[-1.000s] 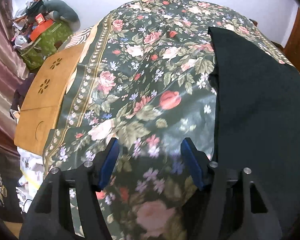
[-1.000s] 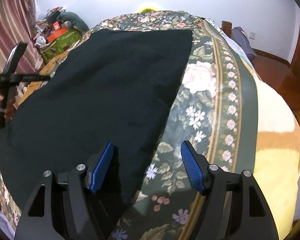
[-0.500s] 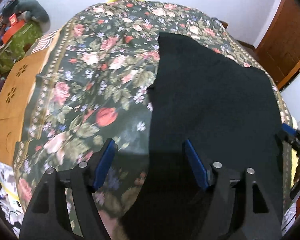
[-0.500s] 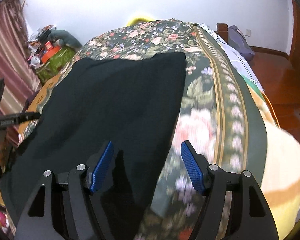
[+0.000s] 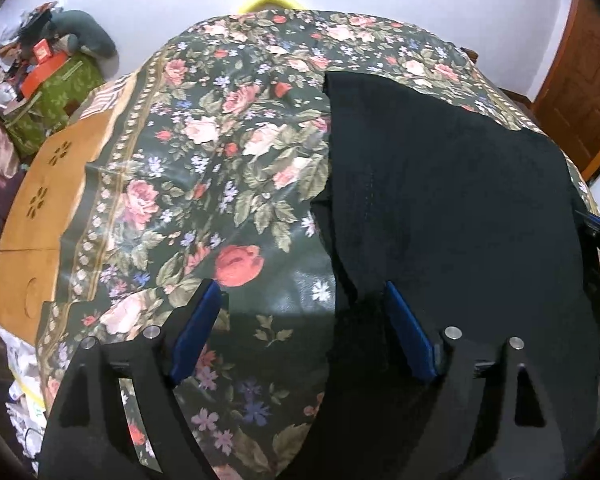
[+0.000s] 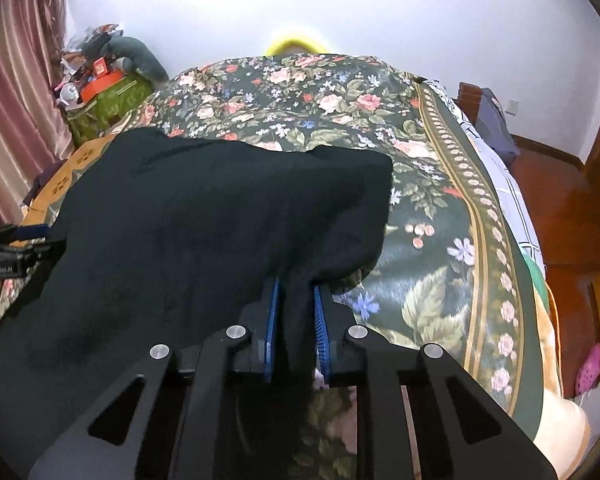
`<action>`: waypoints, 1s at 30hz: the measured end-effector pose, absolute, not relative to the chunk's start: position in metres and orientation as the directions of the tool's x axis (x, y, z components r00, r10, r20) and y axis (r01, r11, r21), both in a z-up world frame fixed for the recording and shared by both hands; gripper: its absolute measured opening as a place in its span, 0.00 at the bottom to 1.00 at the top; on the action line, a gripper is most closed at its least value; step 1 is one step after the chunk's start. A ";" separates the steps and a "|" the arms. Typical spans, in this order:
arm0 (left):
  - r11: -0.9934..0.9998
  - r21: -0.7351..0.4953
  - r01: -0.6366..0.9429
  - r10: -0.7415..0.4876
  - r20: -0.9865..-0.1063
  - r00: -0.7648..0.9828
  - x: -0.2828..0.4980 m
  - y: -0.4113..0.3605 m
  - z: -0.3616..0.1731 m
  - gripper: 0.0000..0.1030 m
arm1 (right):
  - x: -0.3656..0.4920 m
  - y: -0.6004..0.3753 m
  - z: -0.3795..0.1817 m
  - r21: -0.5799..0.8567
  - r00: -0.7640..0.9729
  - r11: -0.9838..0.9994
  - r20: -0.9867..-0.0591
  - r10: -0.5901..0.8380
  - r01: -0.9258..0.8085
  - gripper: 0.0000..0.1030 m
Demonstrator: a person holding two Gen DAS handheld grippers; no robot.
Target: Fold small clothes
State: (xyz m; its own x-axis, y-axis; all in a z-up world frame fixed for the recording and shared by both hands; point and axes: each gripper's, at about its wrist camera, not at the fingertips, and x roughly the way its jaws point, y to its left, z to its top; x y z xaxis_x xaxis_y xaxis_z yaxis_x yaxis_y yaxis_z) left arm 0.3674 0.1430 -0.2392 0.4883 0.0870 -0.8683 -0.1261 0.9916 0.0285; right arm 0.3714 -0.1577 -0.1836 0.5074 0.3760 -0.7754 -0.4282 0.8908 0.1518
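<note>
the right gripper (image 6: 296, 320) has its blue-padded fingers (image 6: 271, 320) drawn narrow, pinching a gathered fold of the black cloth garment (image 6: 204, 224) at its near right corner; the cloth rises into the gap between the pads and bunches into a rounded hump just past them. the left gripper (image 5: 300, 328) has its blue-padded fingers (image 5: 194, 330) spread wide and holds nothing. its left finger is over the floral bedspread (image 5: 204, 152), its right finger over the garment's near left edge, so that edge runs between them; whether either pad touches the fabric cannot be told.

the garment lies on the bed, over the right half of the dark green rose-patterned bedspread, reaching from the near edge toward the far end. its left edge is fairly straight with a small notch midway, and the surface is mostly flat with soft wrinkles. in the right wrist view its far edge sags unevenly and the near right corner is lifted off the bedspread.
</note>
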 end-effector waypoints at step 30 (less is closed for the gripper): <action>0.968 -0.239 -0.069 -0.194 -0.898 0.394 0.187 0.125 -0.225 0.81 | 0.220 -0.182 -0.193 0.253 0.290 0.851 -0.863 0.414 -0.461 0.73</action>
State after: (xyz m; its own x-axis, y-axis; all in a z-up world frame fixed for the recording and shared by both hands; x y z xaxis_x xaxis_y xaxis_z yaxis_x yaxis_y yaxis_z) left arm 0.1875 0.1254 -0.2246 0.3940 -0.1938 -0.8985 -0.0694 0.9685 -0.2393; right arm 0.2200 -0.1818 -0.1930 0.2905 0.4142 -0.8626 -0.4606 0.8507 0.2533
